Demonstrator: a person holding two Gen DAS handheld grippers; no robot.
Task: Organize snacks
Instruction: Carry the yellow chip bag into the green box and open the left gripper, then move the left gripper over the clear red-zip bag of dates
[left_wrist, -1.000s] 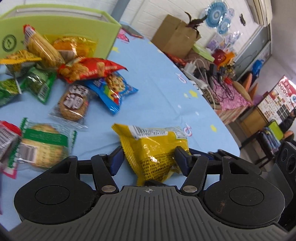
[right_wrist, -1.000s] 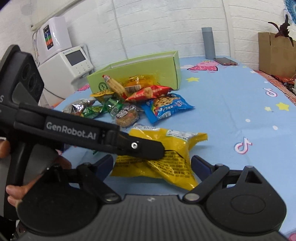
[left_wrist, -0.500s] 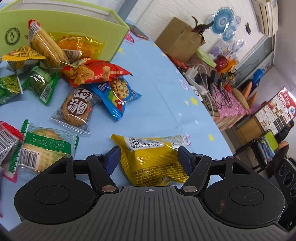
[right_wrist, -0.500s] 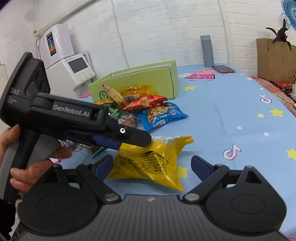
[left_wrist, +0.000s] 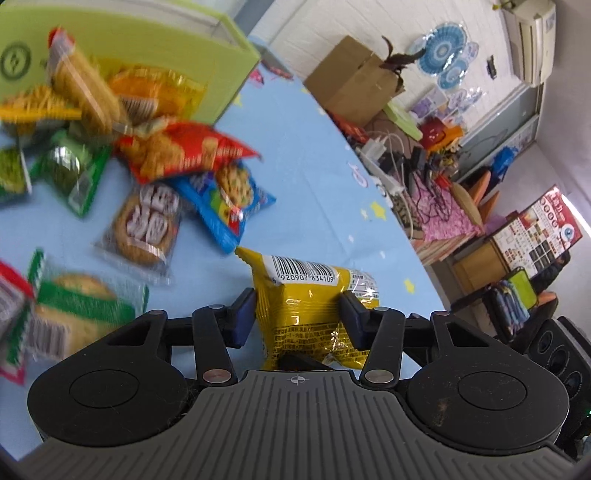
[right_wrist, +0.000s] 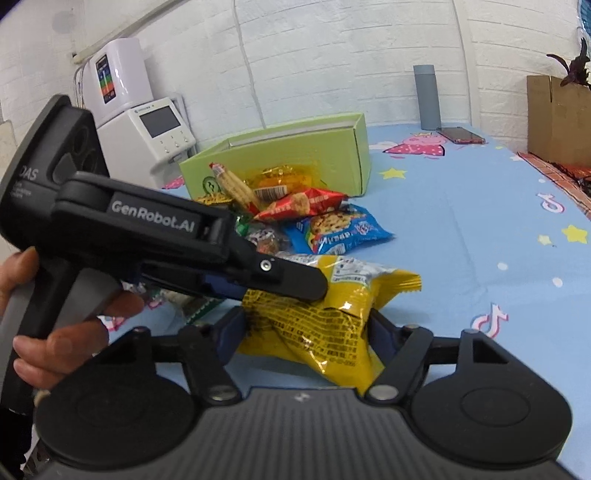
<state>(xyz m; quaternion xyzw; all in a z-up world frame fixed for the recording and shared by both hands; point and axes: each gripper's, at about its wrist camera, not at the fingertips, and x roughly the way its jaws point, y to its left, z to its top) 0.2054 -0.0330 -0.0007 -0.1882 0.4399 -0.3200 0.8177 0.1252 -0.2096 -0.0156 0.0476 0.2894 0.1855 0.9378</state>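
A yellow snack packet (left_wrist: 306, 314) (right_wrist: 314, 325) is raised a little over the blue tablecloth (left_wrist: 314, 184), and both grippers grip it. My left gripper (left_wrist: 299, 314) has its jaws closing, with both blue pads pressing on the packet's sides. In the right wrist view the left gripper (right_wrist: 295, 284) reaches in from the left over the packet's top, held by a hand (right_wrist: 62, 332). My right gripper (right_wrist: 306, 332) is closing too, and the crumpled packet fills the gap between its pads. Behind lies a pile of snacks (left_wrist: 155, 158) (right_wrist: 295, 210) in front of an open green box (left_wrist: 129, 48) (right_wrist: 295, 155).
A grey bottle (right_wrist: 426, 96) and a phone (right_wrist: 460, 134) sit at the table's far end, with a cardboard box (right_wrist: 557, 118) at its right. A white appliance (right_wrist: 147, 136) stands behind the green box. Past the table's right edge (left_wrist: 406, 229) are cables and clutter.
Both pairs of jaws have narrowed onto the yellow packet. The packet has come up off the cloth and now stands squeezed between them. The left gripper has shifted slightly.
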